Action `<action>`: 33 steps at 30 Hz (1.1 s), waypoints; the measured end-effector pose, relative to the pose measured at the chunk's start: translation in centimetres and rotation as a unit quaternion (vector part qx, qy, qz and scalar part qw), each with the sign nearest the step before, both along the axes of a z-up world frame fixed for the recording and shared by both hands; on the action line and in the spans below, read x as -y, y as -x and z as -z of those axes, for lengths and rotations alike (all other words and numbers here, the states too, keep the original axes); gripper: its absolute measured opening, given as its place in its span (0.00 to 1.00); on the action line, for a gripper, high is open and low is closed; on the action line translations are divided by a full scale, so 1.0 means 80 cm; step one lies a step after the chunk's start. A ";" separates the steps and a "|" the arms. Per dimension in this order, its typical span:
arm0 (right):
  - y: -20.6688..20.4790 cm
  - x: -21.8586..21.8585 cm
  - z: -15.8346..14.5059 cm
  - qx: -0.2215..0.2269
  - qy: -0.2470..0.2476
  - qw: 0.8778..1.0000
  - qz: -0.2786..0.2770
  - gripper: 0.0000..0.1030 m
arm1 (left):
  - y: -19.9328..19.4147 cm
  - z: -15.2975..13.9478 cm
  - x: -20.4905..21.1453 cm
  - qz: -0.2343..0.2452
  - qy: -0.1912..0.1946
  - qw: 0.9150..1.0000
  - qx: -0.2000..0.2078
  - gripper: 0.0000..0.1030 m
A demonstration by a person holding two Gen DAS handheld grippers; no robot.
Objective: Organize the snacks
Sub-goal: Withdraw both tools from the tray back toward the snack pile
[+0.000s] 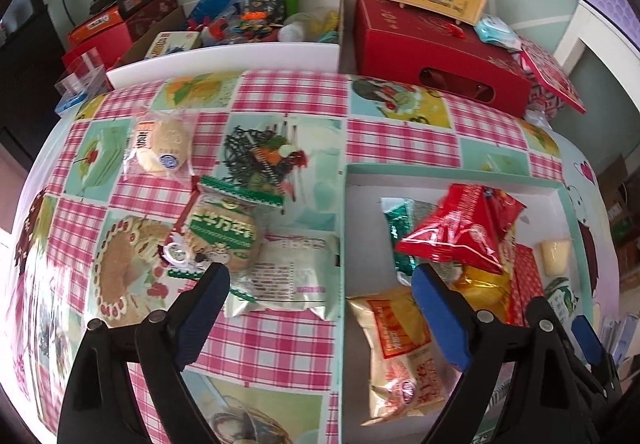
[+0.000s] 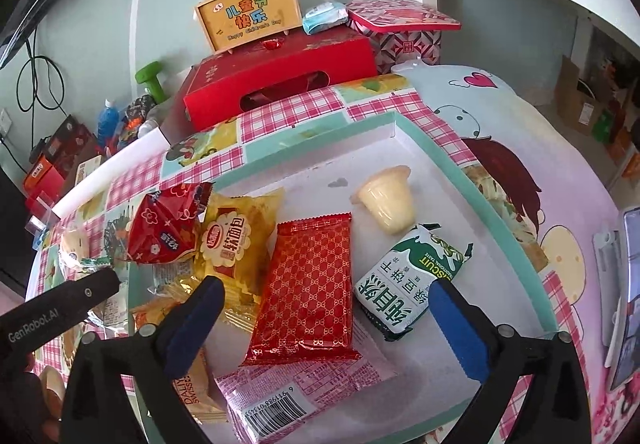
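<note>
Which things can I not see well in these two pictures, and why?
- Green packet in the tray, left view: mostly covered by the red bag.
- Barcode packet, right view: its front lies face down, its top under the red wrapper.
- Pale packet, left view: the back print is too small to read.
- Phone, right view: cut by the edge.

The snack packets are glossy plastic film: the red wrapper (image 2: 306, 286) shines with a gold print, and the red bag (image 1: 460, 232) is crinkled. The tablecloth (image 1: 280, 340) looks smooth and slightly shiny, the tray (image 2: 400, 171) matt white inside, the jelly cup (image 2: 388, 199) translucent plastic.
</note>
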State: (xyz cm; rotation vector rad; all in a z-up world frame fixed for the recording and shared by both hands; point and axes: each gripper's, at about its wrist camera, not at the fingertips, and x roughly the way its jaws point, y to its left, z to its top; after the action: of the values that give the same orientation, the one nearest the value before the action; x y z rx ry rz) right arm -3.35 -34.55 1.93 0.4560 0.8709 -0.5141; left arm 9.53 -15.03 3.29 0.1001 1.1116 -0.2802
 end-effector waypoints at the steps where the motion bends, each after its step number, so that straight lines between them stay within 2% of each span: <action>1: 0.000 -0.001 -0.001 0.001 0.001 1.000 0.000 1.00 | -0.001 0.000 -0.004 -0.006 -0.002 1.000 0.000 0.90; 8: -0.007 -0.026 -0.018 0.011 0.021 0.999 -0.023 1.00 | -0.010 0.003 -0.042 -0.047 0.001 0.999 -0.010 0.90; 16: -0.025 -0.078 -0.037 0.033 0.035 0.995 -0.082 1.00 | -0.021 0.004 -0.091 -0.089 -0.006 0.996 -0.010 0.90; 25: -0.045 -0.133 -0.034 0.033 0.037 0.989 -0.141 1.00 | -0.029 0.014 -0.165 -0.150 -0.026 0.988 -0.012 0.90; 33: -0.059 -0.173 -0.026 0.030 0.031 0.983 -0.181 1.00 | -0.033 0.022 -0.225 -0.202 -0.023 0.979 -0.021 0.90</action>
State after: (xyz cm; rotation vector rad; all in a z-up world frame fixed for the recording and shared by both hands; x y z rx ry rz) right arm 1.38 -20.69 4.03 0.2469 0.8534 -0.1905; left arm 12.15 3.00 1.55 -0.0908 1.1539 0.1075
